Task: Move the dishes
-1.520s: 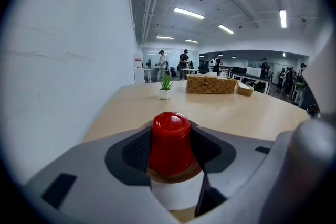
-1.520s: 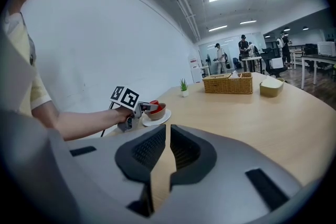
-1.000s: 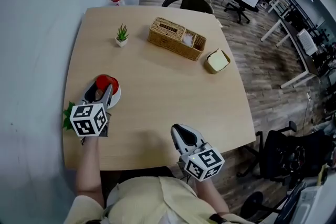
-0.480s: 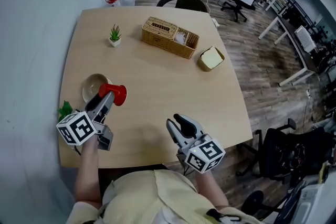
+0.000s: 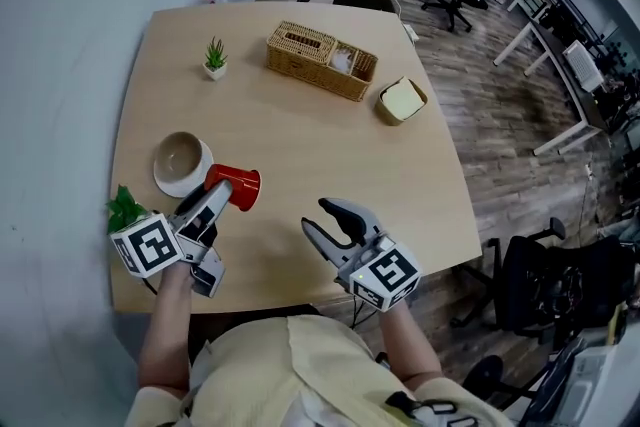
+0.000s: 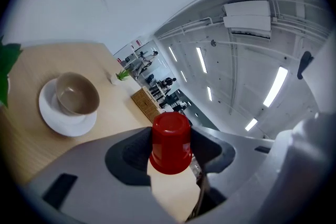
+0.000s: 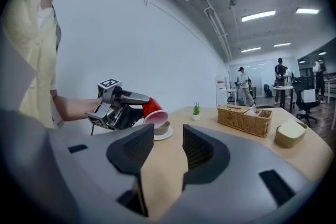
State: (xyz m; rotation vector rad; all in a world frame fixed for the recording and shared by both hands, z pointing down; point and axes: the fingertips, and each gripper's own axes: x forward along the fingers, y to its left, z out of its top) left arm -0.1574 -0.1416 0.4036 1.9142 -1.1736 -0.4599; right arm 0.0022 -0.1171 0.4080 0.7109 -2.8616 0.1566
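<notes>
Nearest the person, the right tool (image 5: 322,218) hovers over the front edge of the table (image 5: 330,145). Its jaws have just been opening and now stand released, with nothing between them. To its left, the left tool (image 5: 215,200) is clenched on a red cup (image 5: 236,187), held tilted on its side above the table. Just beyond the cup, a beige bowl (image 5: 182,160) sits on a white saucer (image 6: 52,118). Further back are a small potted plant (image 5: 214,58), a wicker basket (image 5: 320,60) and a yellow-filled container (image 5: 402,100).
</notes>
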